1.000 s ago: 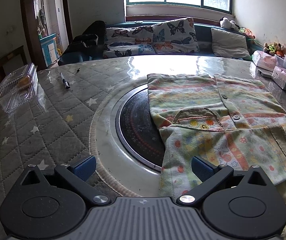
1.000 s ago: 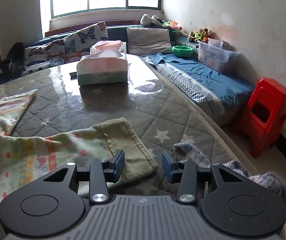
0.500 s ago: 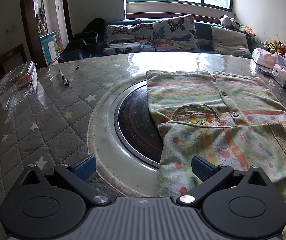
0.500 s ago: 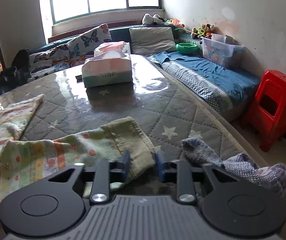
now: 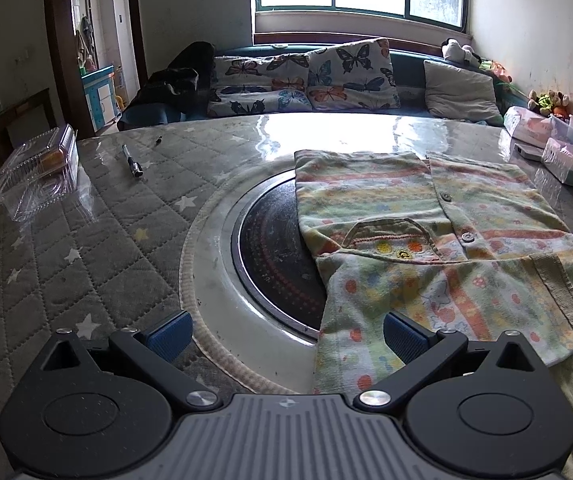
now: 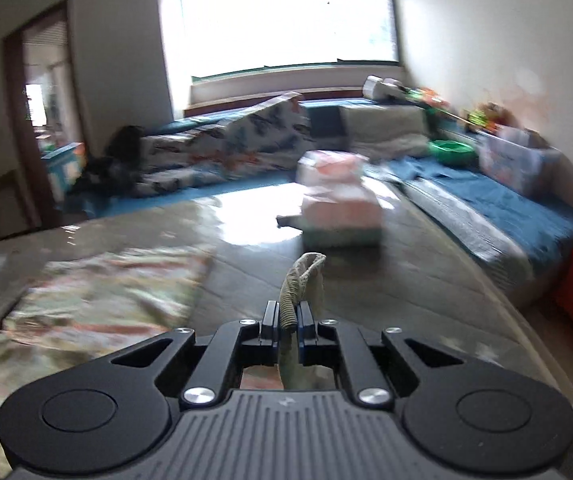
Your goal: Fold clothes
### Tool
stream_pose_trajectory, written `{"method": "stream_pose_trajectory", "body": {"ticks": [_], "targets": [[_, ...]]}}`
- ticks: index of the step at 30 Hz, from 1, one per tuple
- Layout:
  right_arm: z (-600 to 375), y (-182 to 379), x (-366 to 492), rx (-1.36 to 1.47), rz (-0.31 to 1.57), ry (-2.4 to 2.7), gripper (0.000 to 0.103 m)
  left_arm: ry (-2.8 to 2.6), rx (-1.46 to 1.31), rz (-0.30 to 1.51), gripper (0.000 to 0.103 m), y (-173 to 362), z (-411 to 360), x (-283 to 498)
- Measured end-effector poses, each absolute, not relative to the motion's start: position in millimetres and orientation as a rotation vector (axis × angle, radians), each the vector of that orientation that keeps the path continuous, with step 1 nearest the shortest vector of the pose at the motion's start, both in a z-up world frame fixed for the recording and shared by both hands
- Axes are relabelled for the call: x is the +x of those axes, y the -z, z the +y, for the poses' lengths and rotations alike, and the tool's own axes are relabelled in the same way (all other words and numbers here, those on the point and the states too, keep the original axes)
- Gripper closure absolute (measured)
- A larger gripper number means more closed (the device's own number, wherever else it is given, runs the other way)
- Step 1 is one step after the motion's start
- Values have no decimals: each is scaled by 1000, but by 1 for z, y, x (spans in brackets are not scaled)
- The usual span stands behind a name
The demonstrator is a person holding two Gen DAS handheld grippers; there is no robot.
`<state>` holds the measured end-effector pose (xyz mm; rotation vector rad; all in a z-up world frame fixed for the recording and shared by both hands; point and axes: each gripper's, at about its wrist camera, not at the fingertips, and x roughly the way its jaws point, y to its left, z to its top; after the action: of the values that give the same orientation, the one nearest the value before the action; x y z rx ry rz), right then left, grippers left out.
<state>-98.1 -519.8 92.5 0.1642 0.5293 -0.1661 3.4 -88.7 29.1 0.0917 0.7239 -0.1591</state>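
Left view: the left gripper [image 5: 284,334] hangs low over the near edge of the table [image 5: 126,216], jaws spread wide with nothing between them. The shirt [image 5: 426,240] lies flat ahead and to the right, partly over the round hob [image 5: 274,256] in the table's middle; 1 sleeve is laid across its body, its ribbed cuff [image 5: 562,292] toward the right. It is pastel, striped and dotted, with 2 buttons showing and a small chest pocket. The cloth looks soft, thin and limp.

Right view: blurred, plenty of motion. The right gripper [image 6: 287,320] has its jaws closing, pads pressing a ribbed cuff [image 6: 300,280] that stands up between them. The shirt's body [image 6: 98,296] lies lower left on the table, a tissue box [image 6: 338,212] beyond.

To fold this well, I'd carry the cuff across in 1 smooth arc, keep the pinch firm, and let the left gripper pin the body so it doesn't drag.
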Motion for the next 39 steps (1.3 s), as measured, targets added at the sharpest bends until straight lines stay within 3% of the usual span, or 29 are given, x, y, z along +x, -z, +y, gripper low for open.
{"method": "stream_pose_trajectory", "body": {"ticks": [15,31,35,39], "targets": [[-370,-138,-39,-21,496,-237,96,153,6,689,0,-34,-64,-7],[-274,-124,-17,-127,576,-446,95,150,-50,692,0,-29,-44,-9],[-268,-121,-21,-137,580,-485,84,151,-53,696,0,-28,-44,-8],[-271,-126,-22,-143,566,-488,82,149,-48,698,0,-29,-46,-8]]}}
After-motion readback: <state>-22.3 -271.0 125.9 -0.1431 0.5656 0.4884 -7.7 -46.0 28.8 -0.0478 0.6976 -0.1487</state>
